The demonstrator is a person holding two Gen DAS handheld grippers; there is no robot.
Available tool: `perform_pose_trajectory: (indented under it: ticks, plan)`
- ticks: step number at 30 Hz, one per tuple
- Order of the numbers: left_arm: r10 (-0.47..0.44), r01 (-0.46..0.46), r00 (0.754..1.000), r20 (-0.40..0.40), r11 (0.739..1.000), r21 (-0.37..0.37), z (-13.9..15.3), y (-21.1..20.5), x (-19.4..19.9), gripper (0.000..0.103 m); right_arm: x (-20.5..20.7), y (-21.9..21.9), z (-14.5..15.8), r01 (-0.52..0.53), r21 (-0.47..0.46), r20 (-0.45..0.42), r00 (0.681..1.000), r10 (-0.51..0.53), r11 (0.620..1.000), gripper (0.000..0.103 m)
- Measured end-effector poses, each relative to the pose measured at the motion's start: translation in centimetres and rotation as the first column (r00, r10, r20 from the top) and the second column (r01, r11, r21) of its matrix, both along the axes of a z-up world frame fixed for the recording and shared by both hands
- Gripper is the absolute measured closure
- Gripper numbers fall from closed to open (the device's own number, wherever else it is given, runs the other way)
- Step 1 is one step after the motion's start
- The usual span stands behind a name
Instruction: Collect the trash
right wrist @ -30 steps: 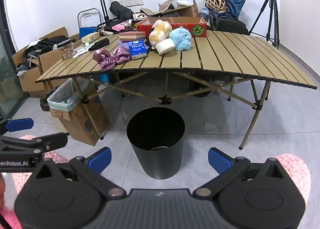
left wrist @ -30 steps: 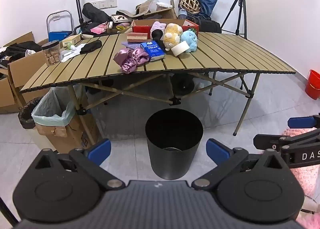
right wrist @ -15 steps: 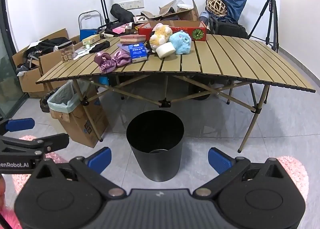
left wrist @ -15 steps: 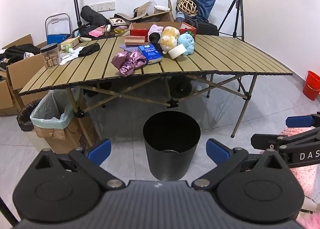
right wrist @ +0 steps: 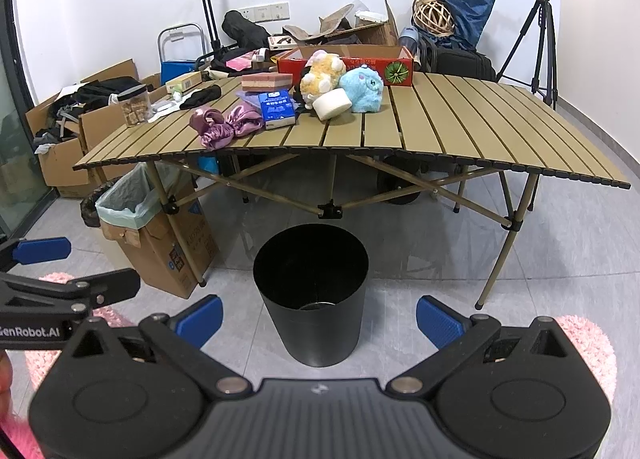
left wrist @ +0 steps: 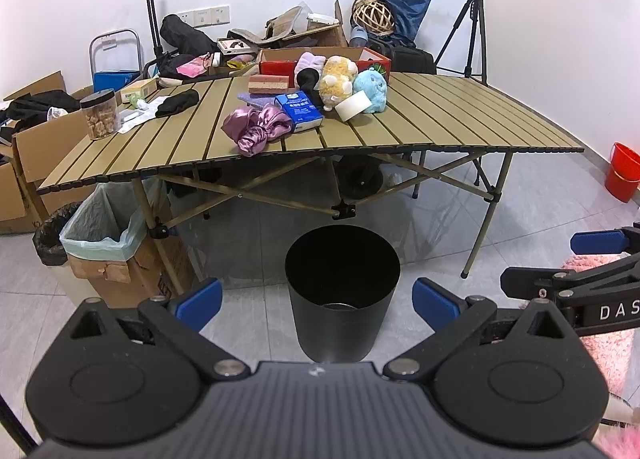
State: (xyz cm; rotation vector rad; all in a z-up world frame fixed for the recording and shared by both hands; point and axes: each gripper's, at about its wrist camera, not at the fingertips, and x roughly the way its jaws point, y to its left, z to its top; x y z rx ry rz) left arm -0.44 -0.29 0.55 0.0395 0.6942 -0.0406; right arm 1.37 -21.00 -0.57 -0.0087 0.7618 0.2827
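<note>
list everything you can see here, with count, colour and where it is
bin: 1, black, on the floor before the table
table: 1, tan slats, centre
satin cloth: 1, purple, near table edge
packet: 1, blue, right of the cloth
plush toys: 2, yellow and light blue, mid table
tape roll: 1, cream, against the toys
jar: 1, clear with black lid, table's left end
red box: 1, table's far edge
lined carton: 1, brown with pale green bag, under the left end
tripod: 1, black, back right
bucket: 1, red, far right
left claw: open
right claw: open
</note>
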Motion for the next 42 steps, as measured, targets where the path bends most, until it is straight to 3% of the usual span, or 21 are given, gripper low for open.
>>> perform_pose_trajectory:
  ticks: [42]
  plan:
    - [0.001,-0.001,1.0,0.007,1.0,-0.001,0.18,-0.07,-0.23,0.0,-0.28,-0.09,0.46,-0.005,0.001,0.026,1.0,0.005,1.0,0.0]
